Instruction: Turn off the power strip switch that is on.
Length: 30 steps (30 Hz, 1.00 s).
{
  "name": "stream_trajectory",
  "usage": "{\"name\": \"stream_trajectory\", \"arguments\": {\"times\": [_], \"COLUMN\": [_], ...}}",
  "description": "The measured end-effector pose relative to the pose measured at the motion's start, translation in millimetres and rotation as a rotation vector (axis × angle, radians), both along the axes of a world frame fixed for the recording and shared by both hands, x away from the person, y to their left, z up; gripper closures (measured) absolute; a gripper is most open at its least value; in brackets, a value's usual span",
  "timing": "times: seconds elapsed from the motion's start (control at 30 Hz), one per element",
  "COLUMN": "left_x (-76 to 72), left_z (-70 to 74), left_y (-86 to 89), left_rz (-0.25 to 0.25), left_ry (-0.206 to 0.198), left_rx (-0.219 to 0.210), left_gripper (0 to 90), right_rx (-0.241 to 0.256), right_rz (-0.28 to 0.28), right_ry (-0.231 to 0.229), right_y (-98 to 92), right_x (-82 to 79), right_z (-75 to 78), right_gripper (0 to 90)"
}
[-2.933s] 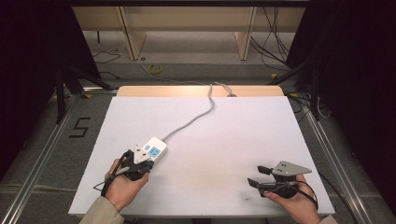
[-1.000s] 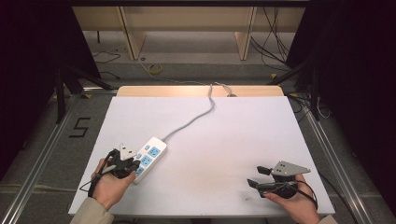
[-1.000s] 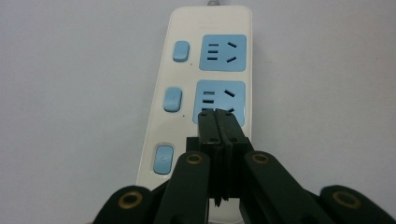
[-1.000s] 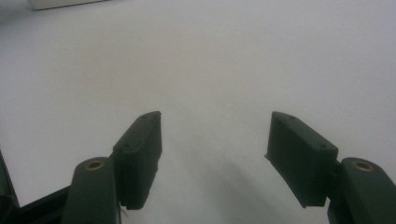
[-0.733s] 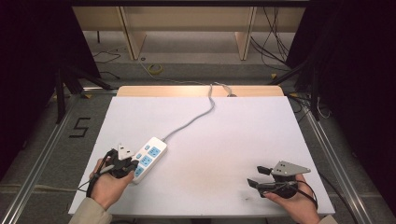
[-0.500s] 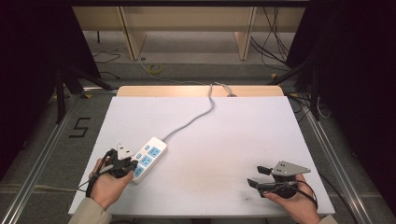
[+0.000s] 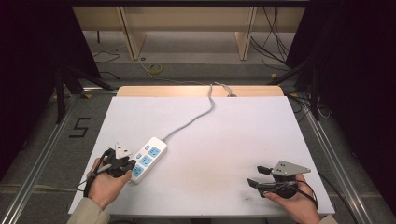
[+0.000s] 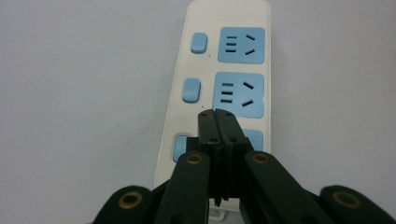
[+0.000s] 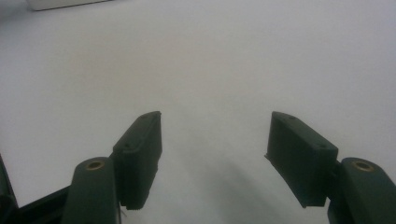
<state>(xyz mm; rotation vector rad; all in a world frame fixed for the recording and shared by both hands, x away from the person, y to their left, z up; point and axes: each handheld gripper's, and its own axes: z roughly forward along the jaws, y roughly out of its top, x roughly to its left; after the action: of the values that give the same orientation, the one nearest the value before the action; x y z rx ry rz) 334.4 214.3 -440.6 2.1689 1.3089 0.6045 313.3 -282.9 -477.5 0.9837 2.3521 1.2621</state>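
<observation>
The power strip (image 7: 146, 159) lay on the white tabletop (image 7: 224, 140) toward its near left corner, set aslant, with its grey cord (image 7: 196, 116) running off its far end to the back edge. In the left gripper view the strip (image 8: 224, 70) showed three blue sockets, each with a blue switch (image 8: 191, 89) beside it.

The left hand-held gripper (image 7: 125, 164) sat at the strip's near end. Its jaws were pressed fully together with nothing between them, their tips (image 8: 218, 122) over the nearest socket and switch; whether they touched the casing could not be told. The right hand-held gripper (image 7: 256, 176) rested well apart at the near right, jaws spread wide (image 9: 212, 140) and holding nothing.

The strip looked like a stiff, light plastic bar with a smooth, probably slippery shell. It would likely slide or pivot on the tabletop under a sideways push, with the cord tugging at the far end. The best hold seemed to be across its narrow width, on the long side walls near the middle, clear of the switches. Pressing a switch would call for a straight downward push, perhaps with the other hand-held gripper steadying the body.
</observation>
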Motion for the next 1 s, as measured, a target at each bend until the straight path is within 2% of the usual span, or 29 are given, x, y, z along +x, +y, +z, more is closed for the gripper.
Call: {"name": "stream_trajectory", "arguments": {"times": [1.0], "left_x": [5.6], "left_z": [0.2], "left_y": [8.3], "left_rz": [0.015], "left_ry": [0.017], "left_rx": [0.008], "left_gripper": [89.5], "right_rx": [-0.001], "right_rz": [-0.005], "right_ry": [0.005], "right_y": [-0.2], "right_x": [0.3], "right_z": [-0.3], "right_gripper": [36.2]}}
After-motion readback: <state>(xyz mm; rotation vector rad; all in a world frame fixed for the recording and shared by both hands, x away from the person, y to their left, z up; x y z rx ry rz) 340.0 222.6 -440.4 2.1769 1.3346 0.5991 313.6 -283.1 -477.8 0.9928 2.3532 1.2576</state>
